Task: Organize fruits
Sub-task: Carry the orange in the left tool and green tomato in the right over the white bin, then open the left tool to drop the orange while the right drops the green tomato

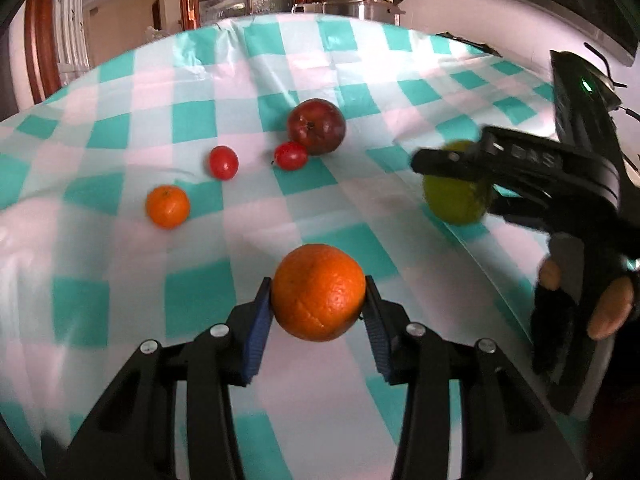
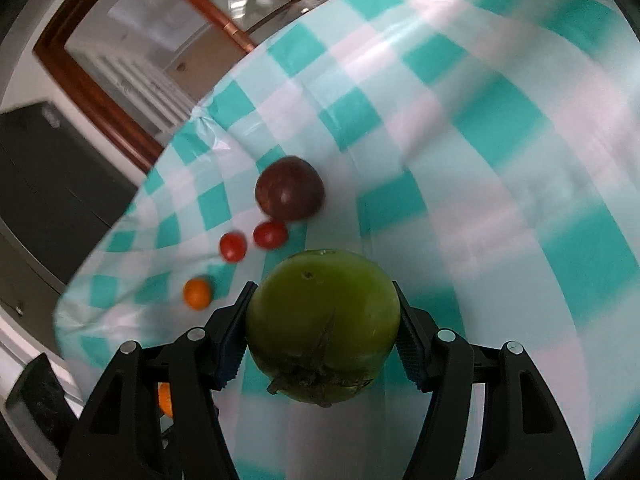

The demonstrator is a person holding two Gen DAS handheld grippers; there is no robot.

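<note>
1. Covering the whole counter, a teal, white and pink checked plastic cloth (image 1: 340, 60) is seen under all the loose fruit.
2. A round, pebbly-skinned orange (image 1: 319, 292) is clamped between the blue pads of the left tongs (image 1: 319, 312), at the near edge of the cloth.
3. A large green tomato-shaped fruit with a dried calyx (image 2: 322, 326) is gripped on both sides by the right tongs (image 2: 322, 340) and is seen above the counter.
4. A dark red round apple (image 1: 316, 126) lies mid-counter, with a small red cherry tomato (image 1: 291, 155) touching it.
5. A second red cherry tomato (image 1: 223, 162) lies apart, further left.
6. A small mandarin (image 1: 167, 206) sits nearest the left edge.
</note>
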